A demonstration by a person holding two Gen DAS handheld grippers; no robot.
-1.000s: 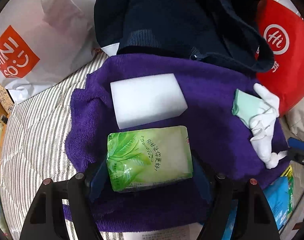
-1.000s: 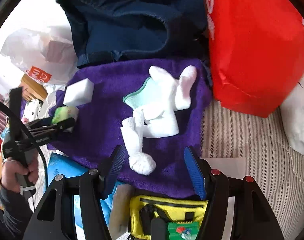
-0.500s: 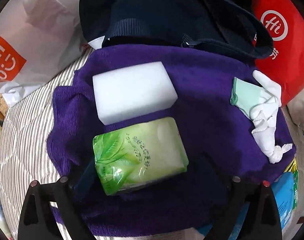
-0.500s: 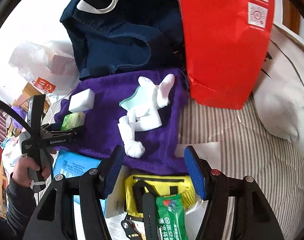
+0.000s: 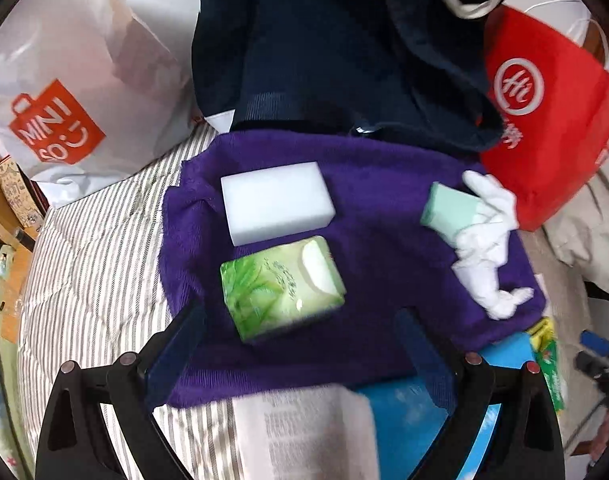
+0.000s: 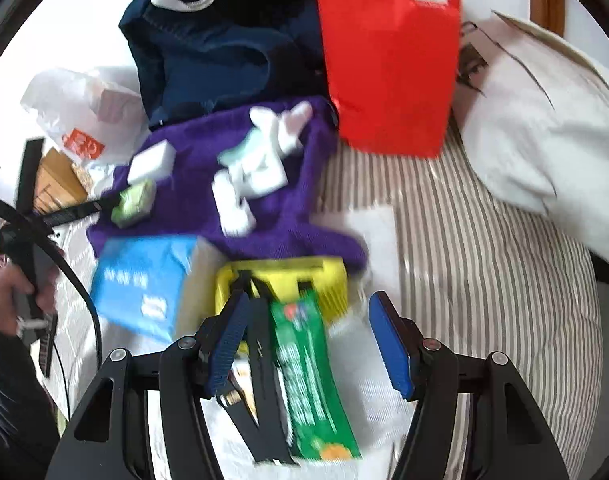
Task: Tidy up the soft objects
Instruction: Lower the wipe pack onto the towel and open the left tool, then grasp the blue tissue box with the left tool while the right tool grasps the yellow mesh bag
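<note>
Laid out on a striped quilted bed (image 5: 88, 264): one purple terry towel (image 5: 388, 264), spread flat. Upon it are found a white rectangular foam sponge (image 5: 276, 200), a green tissue pack printed with leaves (image 5: 282, 286) just beside the sponge on its near side, and, well apart toward the right edge, a white cloth glove with a mint-green cuff (image 5: 480, 232). The left hand-held gripper (image 5: 300, 344) is seen spread wide, holding nothing, its blue-padded fingers (image 5: 420, 356) flanking the near hem of the towel, short of the tissue pack. The right hand-held gripper (image 6: 304, 344) is likewise spread and empty, above a green snack packet (image 6: 308, 376) and a yellow pouch (image 6: 284, 280); a blue box (image 6: 144, 284) lies beside these. Behind the towel a navy fabric bag (image 5: 344, 48) is noted, flanked by a white plastic shopping bag with an orange logo (image 5: 72, 92) and a red paper bag (image 5: 544, 120).
</note>
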